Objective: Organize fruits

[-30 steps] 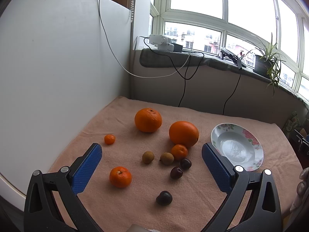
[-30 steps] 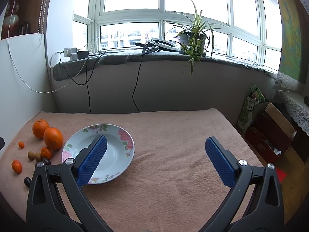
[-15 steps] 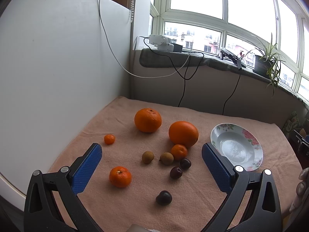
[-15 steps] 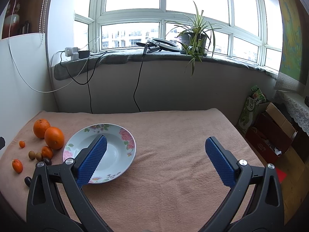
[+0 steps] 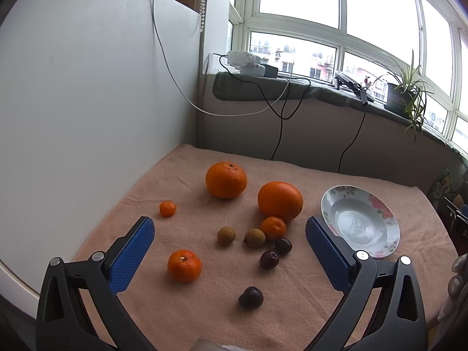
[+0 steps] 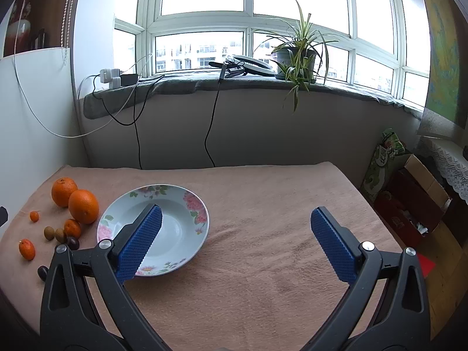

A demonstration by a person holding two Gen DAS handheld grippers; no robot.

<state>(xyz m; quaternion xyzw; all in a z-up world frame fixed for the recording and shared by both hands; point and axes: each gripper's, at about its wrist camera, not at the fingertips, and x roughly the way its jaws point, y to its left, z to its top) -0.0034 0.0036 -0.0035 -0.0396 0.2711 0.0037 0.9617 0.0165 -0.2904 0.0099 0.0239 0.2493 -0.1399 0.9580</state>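
Observation:
Fruit lies loose on a pink towel [image 5: 292, 286]. Two big oranges [image 5: 226, 179] [image 5: 280, 200] sit at the back. Smaller mandarins [image 5: 184, 265] [image 5: 273, 228], a tiny one [image 5: 167, 208], two brown longans [image 5: 226, 235] [image 5: 254, 237] and three dark fruits [image 5: 250, 297] [image 5: 269, 259] lie nearer. An empty floral plate [image 5: 383, 213] stands to the right. My left gripper [image 5: 229, 235] is open above the fruit, holding nothing. My right gripper [image 6: 235, 222] is open and empty, its left finger over the plate [image 6: 193, 201]. The fruit also shows at the left of the right wrist view [image 6: 83, 206].
A white board [image 5: 87, 117] walls the left side. A low grey wall with a windowsill [image 6: 234, 82] carrying cables, chargers and a potted plant [image 6: 297, 55] runs behind. Boxes [image 6: 409, 199] stand on the floor past the towel's right edge.
The right gripper has drifted slightly left, so the plate sits a little further right in its view. The left gripper has barely moved.

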